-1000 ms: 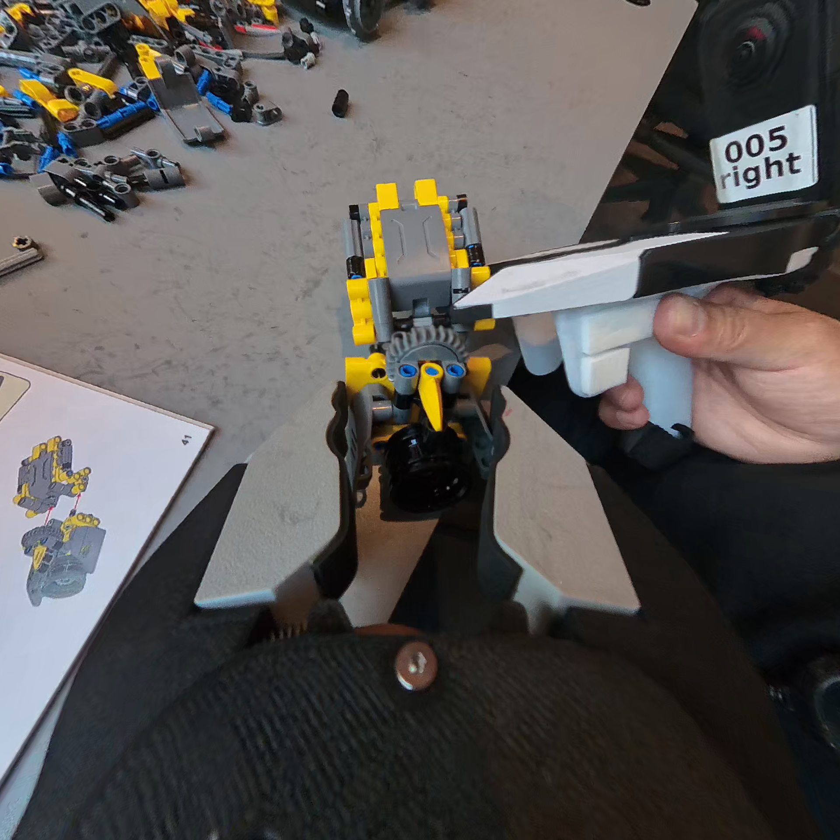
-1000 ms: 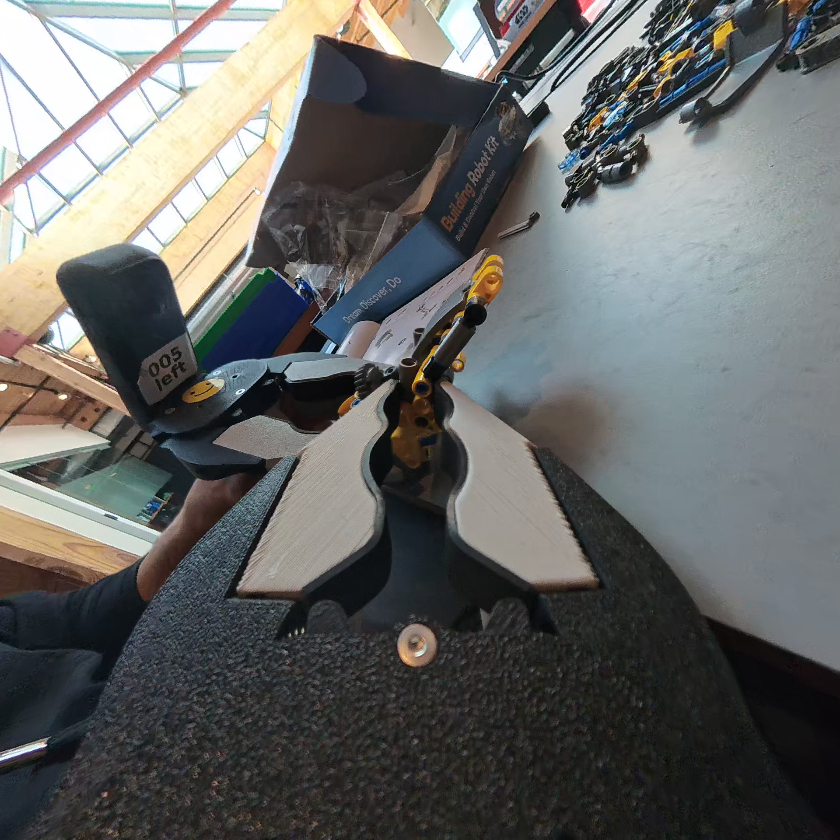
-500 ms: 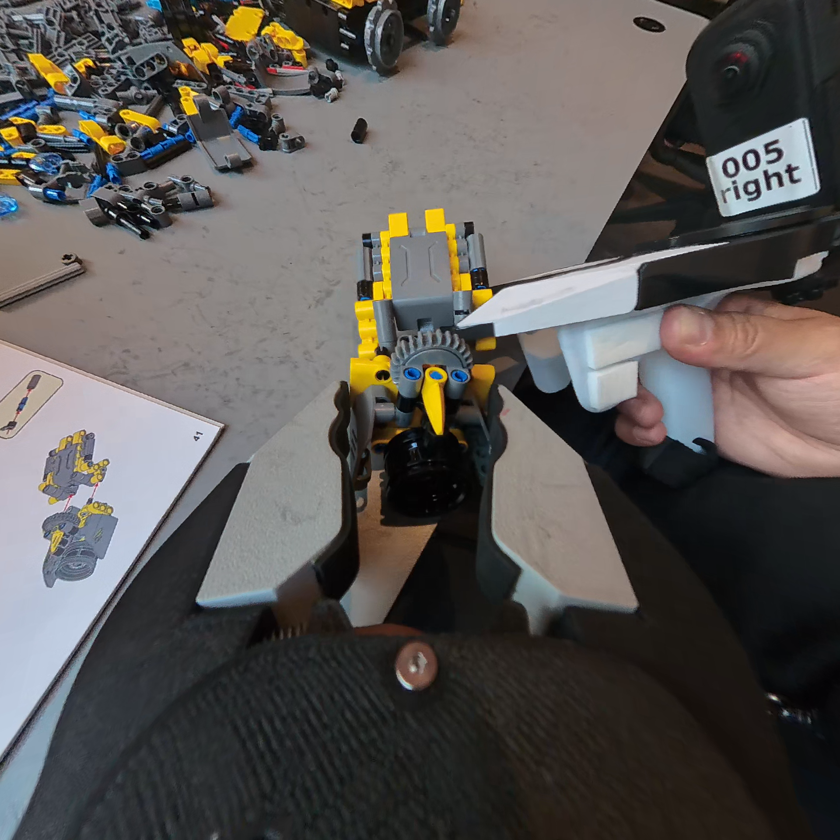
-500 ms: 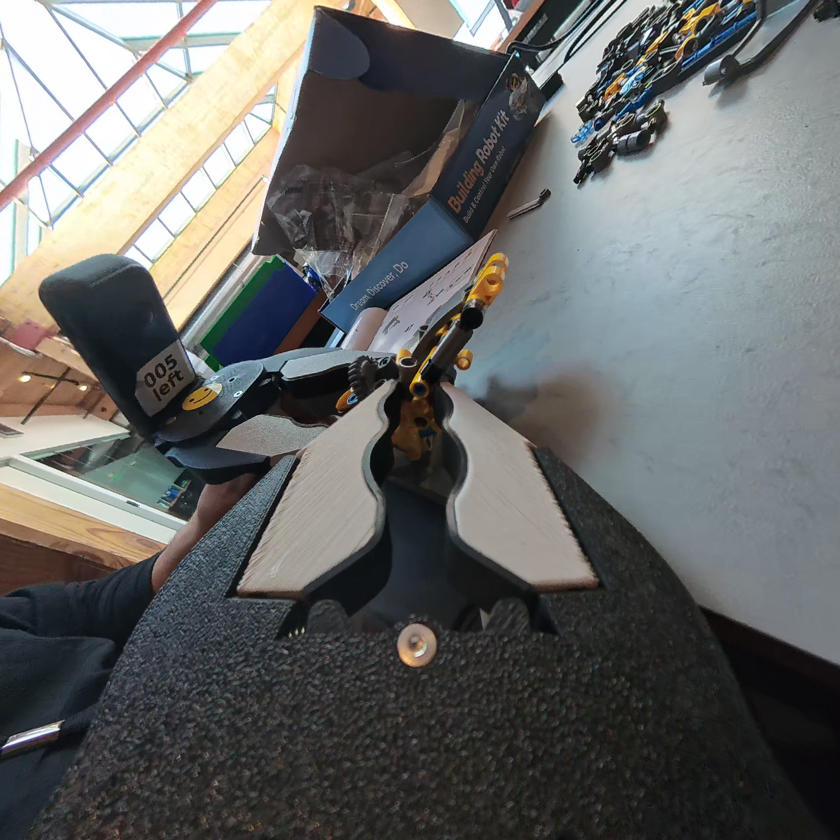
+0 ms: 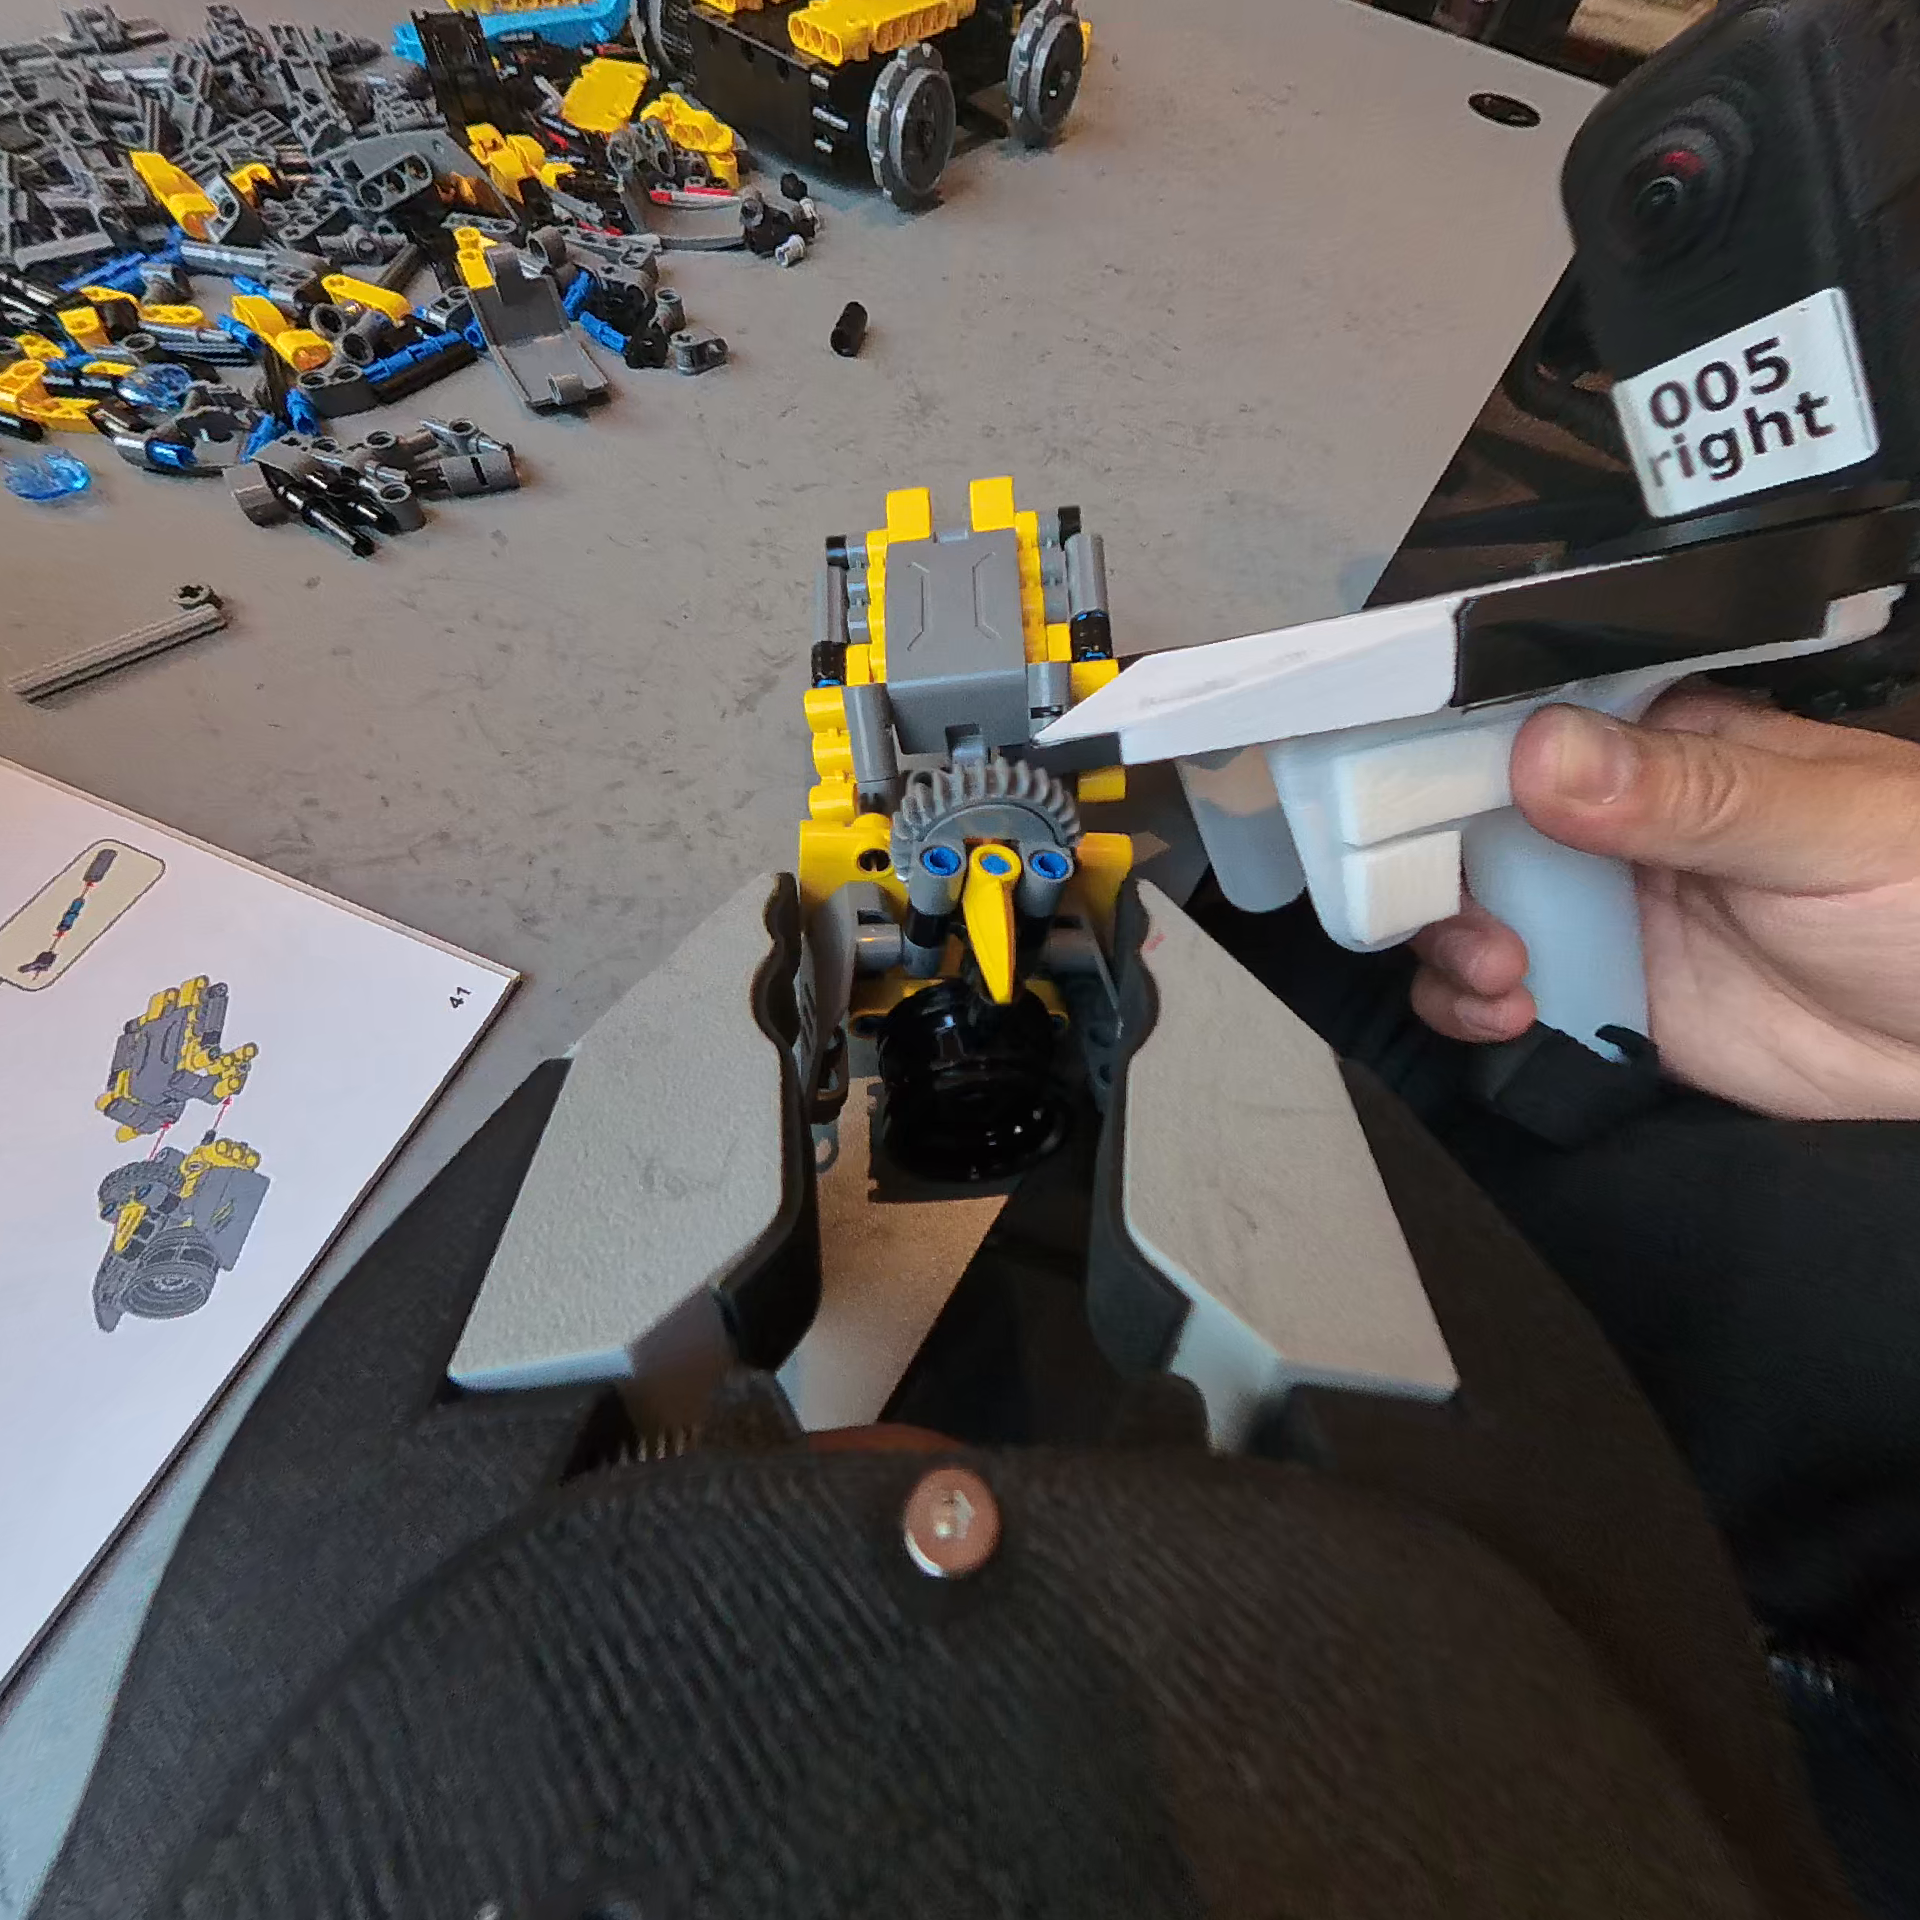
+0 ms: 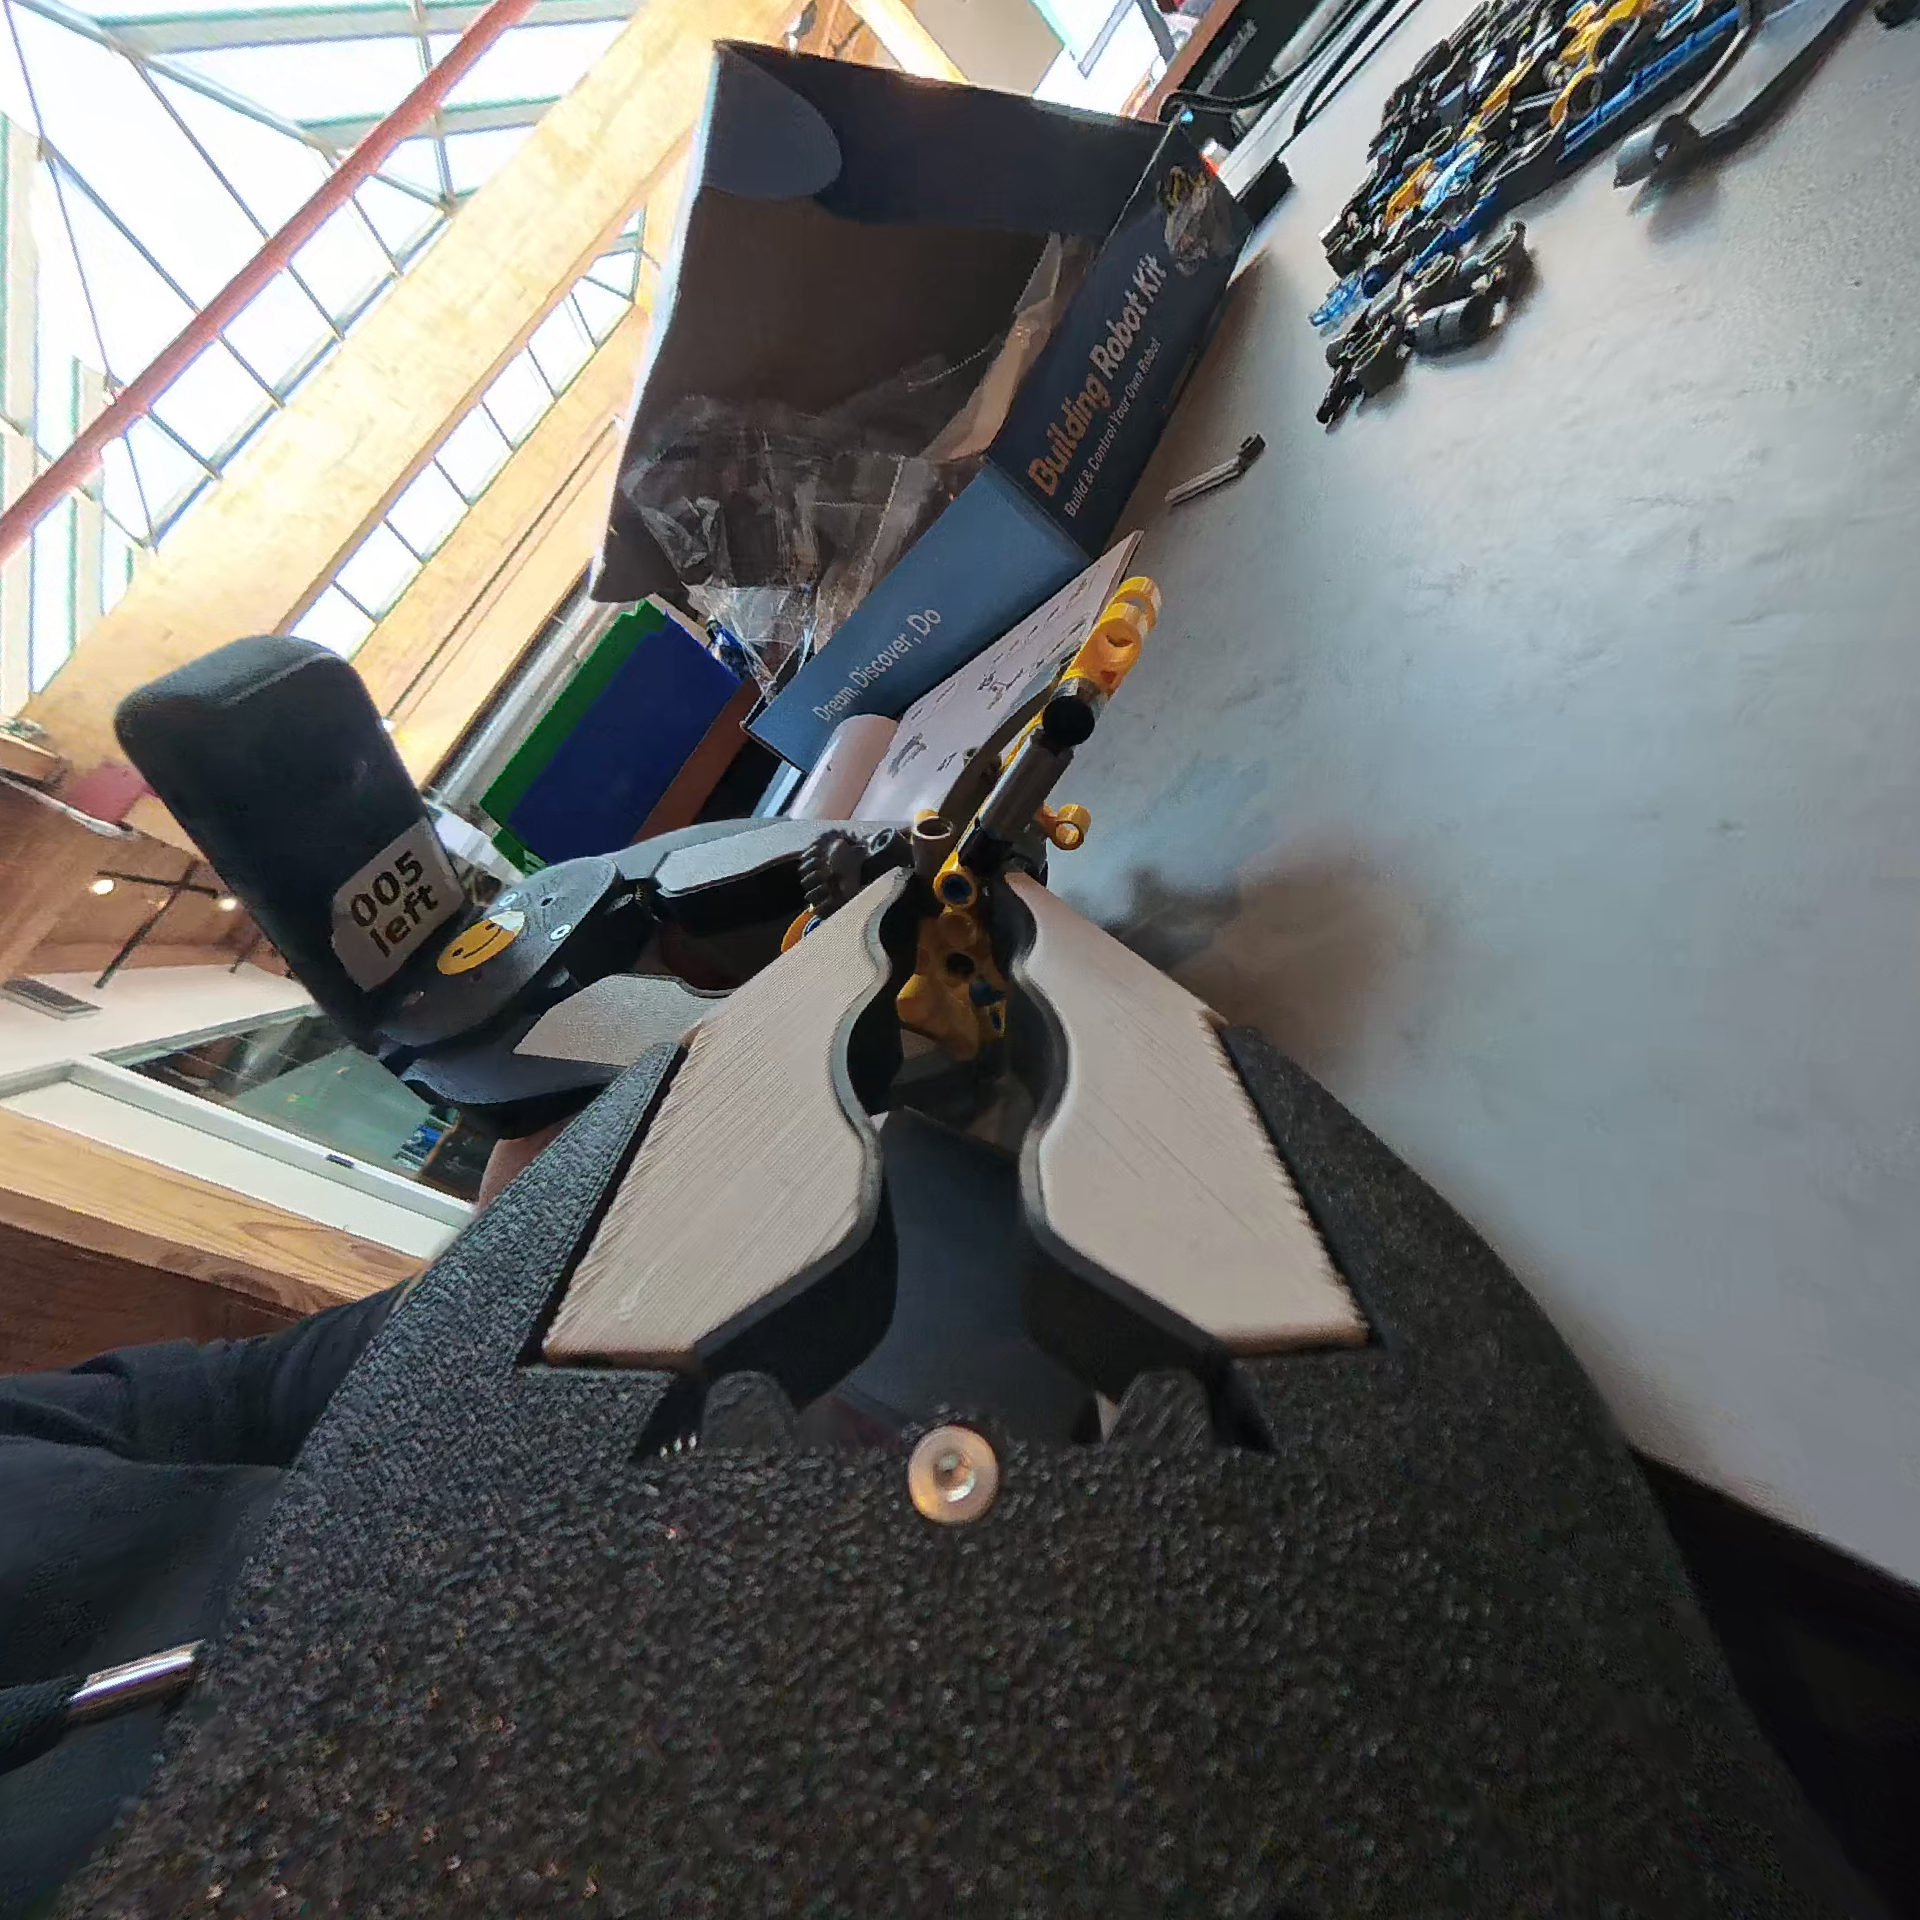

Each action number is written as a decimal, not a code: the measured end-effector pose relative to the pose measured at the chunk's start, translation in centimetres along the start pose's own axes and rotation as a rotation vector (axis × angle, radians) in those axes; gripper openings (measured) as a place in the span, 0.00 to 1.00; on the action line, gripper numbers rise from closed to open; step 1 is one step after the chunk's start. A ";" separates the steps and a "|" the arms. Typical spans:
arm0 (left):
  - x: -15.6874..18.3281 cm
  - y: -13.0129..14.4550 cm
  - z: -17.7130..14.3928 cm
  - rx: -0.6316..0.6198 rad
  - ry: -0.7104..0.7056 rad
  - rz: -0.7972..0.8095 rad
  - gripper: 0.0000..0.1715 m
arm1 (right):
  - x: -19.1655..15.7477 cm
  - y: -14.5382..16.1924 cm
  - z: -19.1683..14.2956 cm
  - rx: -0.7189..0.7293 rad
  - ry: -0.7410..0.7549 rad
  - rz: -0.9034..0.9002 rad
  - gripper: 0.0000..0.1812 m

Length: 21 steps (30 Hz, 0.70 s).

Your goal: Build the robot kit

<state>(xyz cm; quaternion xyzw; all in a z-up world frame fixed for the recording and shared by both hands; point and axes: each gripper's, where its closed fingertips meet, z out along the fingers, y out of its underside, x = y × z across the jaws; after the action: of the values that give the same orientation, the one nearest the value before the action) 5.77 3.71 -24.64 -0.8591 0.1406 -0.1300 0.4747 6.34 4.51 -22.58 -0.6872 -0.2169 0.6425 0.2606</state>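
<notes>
A yellow and grey brick assembly (image 5: 951,623) with a grey gear and a black wheel hub is held over the grey table's (image 5: 582,727) near edge. My left gripper (image 5: 956,914) is shut on its near end, one finger on each side. My right gripper (image 5: 1049,738), held by a hand (image 5: 1766,914), comes in from the right and touches the assembly beside the gear. In the right wrist view my right gripper (image 6: 956,894) is shut on the assembly's yellow side (image 6: 951,987), with the left gripper (image 6: 790,862) just beyond it.
A pile of loose black, grey, yellow and blue parts (image 5: 312,291) lies at the far left, with a wheeled black and yellow vehicle (image 5: 883,73) behind. An open instruction booklet (image 5: 208,1039) lies at the left. A grey beam (image 5: 114,655) and a black pin (image 5: 850,327) lie apart. An open cardboard box (image 6: 883,312) stands beyond. My two grippers' fingertips are within a few centimetres of each other.
Both grippers keep their hold on the assembly. The left wrist view has tilted up a little, so more of the far pile and the wheeled vehicle shows.
</notes>
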 end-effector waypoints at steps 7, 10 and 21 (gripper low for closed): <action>-0.1 -0.1 -0.2 0.011 -0.008 0.001 0.34 | -0.6 -0.3 0.3 -0.013 -0.009 -0.040 0.07; -0.1 -0.1 -0.2 0.014 -0.008 0.006 0.34 | -0.6 -0.2 0.3 -0.014 -0.031 -0.007 0.07; -0.1 -0.2 -0.3 0.032 0.002 0.023 0.34 | -0.9 -0.3 0.3 -0.009 -0.100 0.085 0.06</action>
<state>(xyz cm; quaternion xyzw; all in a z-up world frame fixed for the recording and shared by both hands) 5.61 3.56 -24.34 -0.8496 0.1487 -0.1279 0.4895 6.01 4.21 -21.70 -0.6641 -0.2033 0.6853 0.2191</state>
